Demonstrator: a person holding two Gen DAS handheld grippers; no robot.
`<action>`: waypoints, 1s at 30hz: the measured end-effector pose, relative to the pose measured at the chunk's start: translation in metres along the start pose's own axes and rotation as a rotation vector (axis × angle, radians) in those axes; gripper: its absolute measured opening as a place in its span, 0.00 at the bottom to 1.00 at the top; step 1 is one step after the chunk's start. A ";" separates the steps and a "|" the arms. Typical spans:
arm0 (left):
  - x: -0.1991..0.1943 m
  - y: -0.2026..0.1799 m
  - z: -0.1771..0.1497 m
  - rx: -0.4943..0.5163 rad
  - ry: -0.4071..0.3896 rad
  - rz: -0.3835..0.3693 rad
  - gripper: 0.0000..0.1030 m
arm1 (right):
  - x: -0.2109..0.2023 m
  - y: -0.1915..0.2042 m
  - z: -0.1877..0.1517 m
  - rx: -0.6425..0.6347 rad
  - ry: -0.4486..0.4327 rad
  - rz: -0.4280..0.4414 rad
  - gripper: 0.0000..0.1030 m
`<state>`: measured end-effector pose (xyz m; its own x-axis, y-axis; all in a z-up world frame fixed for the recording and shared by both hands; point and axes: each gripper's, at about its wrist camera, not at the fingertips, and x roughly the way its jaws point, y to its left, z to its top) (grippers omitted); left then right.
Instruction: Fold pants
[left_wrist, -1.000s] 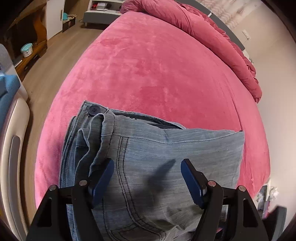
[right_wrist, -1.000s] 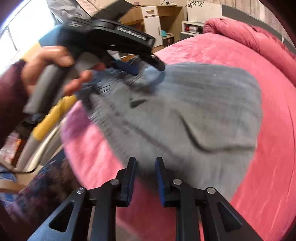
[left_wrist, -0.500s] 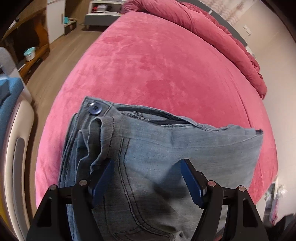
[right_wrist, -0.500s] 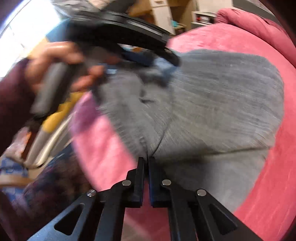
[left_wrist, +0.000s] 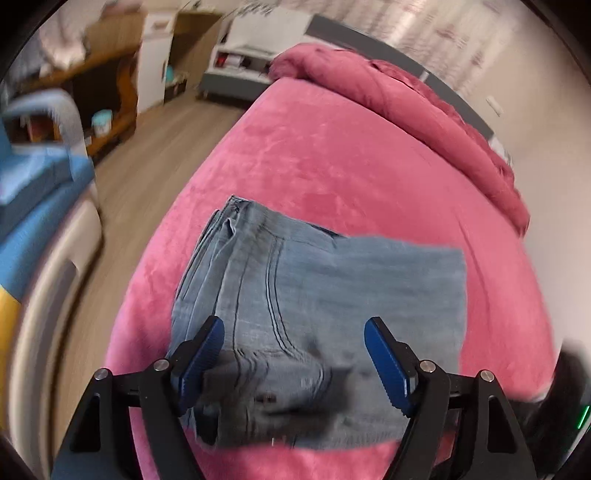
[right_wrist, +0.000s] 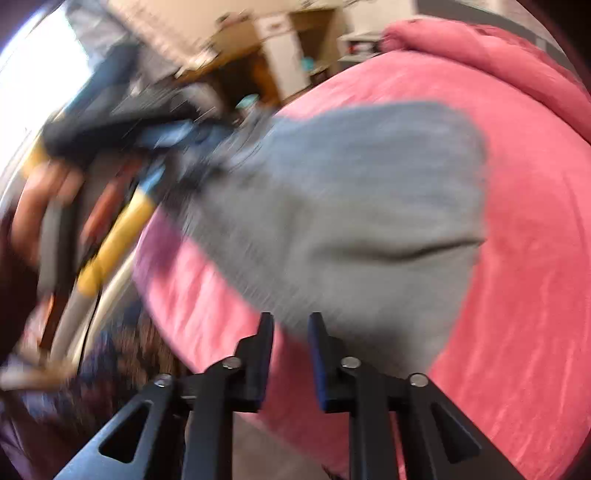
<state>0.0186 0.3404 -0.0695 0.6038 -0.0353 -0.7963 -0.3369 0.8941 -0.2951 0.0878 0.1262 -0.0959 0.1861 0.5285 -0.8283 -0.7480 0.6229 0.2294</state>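
Folded pale blue denim jeans (left_wrist: 325, 314) are what I work on here, and I read outward from my tongs. My left gripper (left_wrist: 293, 358) hangs above the near half of the stack with its blue ribbed pads (left_wrist: 384, 362) spread wide and nothing between them; its jaws have just been opening a little further. My right gripper (right_wrist: 290, 354) shows only a narrow gap, its jaws have just parted from a full close, and no cloth sits in that gap, though the near edge of the denim lies just beyond the tips. The view is blurred, so I cannot tell whether the tips brush the fabric.

The jeans lie on the near end of the pink plush bed cover (left_wrist: 332, 155), folded into a compact rectangle, waistband side toward the wooden floor (left_wrist: 159, 155) and cut edge toward the far side. A bunched pink duvet (left_wrist: 413, 107) lies well apart from the jeans, at the far end of the same cover.

I judge the denim soft but weighty, stiff enough at the seams and waistband to hold a crease, and not slippery on plush. Several layers make a thick bite, so I would pinch a corner or the folded edge, taking all layers together, not the flat middle. The fold looks nearly finished.
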 end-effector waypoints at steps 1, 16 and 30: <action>0.000 -0.006 -0.009 0.047 0.001 0.059 0.77 | 0.002 -0.004 0.006 0.018 -0.014 -0.014 0.23; -0.004 0.007 -0.045 -0.060 0.038 0.196 0.82 | 0.029 -0.031 0.016 0.163 -0.021 -0.108 0.31; -0.025 0.044 -0.037 -0.107 0.038 0.065 1.00 | 0.003 -0.077 0.000 0.408 -0.107 -0.046 0.52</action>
<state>-0.0384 0.3641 -0.0821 0.5513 0.0024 -0.8343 -0.4506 0.8425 -0.2953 0.1458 0.0803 -0.1163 0.2944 0.5384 -0.7896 -0.4277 0.8131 0.3949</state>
